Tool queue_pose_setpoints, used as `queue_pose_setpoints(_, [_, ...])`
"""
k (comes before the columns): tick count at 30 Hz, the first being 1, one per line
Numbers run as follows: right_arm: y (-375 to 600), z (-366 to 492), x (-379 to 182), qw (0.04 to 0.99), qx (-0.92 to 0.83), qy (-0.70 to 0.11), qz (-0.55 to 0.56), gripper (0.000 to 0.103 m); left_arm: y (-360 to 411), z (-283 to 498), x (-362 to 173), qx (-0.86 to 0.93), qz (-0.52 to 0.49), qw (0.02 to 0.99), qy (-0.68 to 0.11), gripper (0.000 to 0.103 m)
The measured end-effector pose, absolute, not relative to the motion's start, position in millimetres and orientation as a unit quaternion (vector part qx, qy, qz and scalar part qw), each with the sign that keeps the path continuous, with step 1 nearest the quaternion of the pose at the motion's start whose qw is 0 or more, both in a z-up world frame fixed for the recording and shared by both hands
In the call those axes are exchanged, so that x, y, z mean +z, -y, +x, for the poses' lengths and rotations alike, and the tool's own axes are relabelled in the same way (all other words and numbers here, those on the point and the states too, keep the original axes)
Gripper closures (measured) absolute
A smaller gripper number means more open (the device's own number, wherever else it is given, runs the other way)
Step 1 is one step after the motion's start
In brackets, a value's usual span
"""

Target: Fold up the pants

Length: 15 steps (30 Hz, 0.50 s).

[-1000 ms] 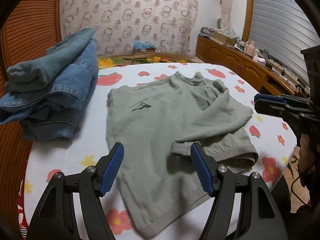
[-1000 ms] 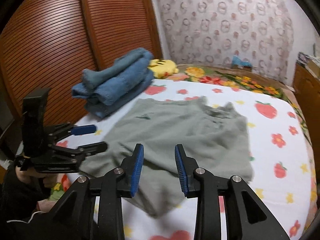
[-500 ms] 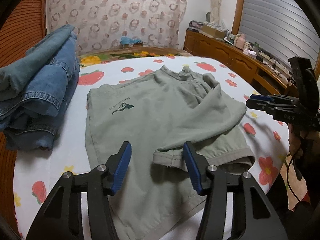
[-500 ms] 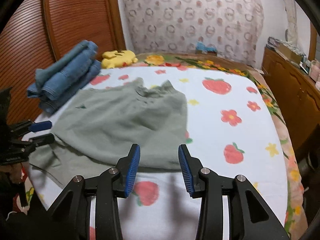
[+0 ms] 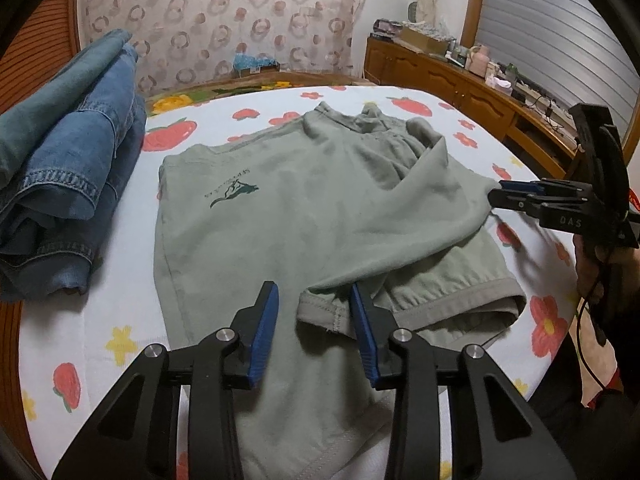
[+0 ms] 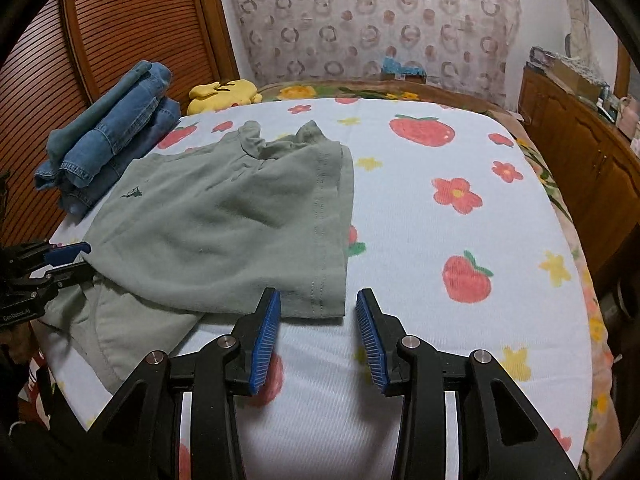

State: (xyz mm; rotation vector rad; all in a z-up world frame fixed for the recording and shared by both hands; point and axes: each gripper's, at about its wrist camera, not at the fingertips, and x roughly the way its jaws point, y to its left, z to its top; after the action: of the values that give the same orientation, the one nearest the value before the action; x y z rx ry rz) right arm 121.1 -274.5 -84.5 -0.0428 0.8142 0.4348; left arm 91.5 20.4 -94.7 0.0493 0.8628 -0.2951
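Pants: grey-green shorts (image 5: 304, 216) lie on the bed (image 6: 460, 216), one leg already doubled over the other, waistband at the far end, hems nearest.
Long axis: runs away from both grippers.
Left gripper (image 5: 316, 320): closing around the folded-over hem corner, pads not yet pressing.
Right gripper (image 6: 318, 324): part-open, empty, its tips at the near corner of the fold edge.
Nearer hand: left.

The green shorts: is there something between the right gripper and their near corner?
No, nothing visible. The right gripper sits open just short of the green shorts' near corner, with only bare sheet between. The folded jeans lie far away on the left.
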Motion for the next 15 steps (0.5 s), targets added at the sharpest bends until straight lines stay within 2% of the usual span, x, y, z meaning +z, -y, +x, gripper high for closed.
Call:
queue_pose_setpoints(2, [275, 123, -88, 0.896, 0.212, -0.390, -0.021, 0.065, -20, 92, -95, -0.145, 0.024, 0.897, -0.418, 0.069])
queue_pose_setpoints(3, [276, 124, -89, 0.895, 0.217, -0.390, -0.019, 0.072, -20, 92, -95, -0.146, 0.022, 0.896, -0.418, 0.074])
queue_pose_setpoints(4, [277, 123, -90, 0.894, 0.221, -0.390, -0.018, 0.085, -20, 91, -95, -0.149, 0.020, 0.896, -0.418, 0.079])
queue_pose_setpoints(5, [277, 124, -90, 0.893, 0.225, -0.390, -0.018, 0.090, -19, 91, -95, -0.150, 0.018, 0.896, -0.418, 0.080])
queue_pose_setpoints(6, [277, 124, -91, 0.893, 0.227, -0.387, -0.019, 0.093, -19, 91, -95, -0.150, 0.018, 0.896, -0.417, 0.085])
queue_pose_setpoints(9, [275, 123, -86, 0.896, 0.234, -0.376, -0.025, 0.096, -20, 87, -92, -0.151, 0.013, 0.900, -0.409, 0.094])
queue_pose_setpoints(15, [270, 126, -50, 0.911, 0.248, -0.329, -0.029, 0.096, -27, 62, -63, -0.168, -0.010, 0.914, -0.370, 0.096])
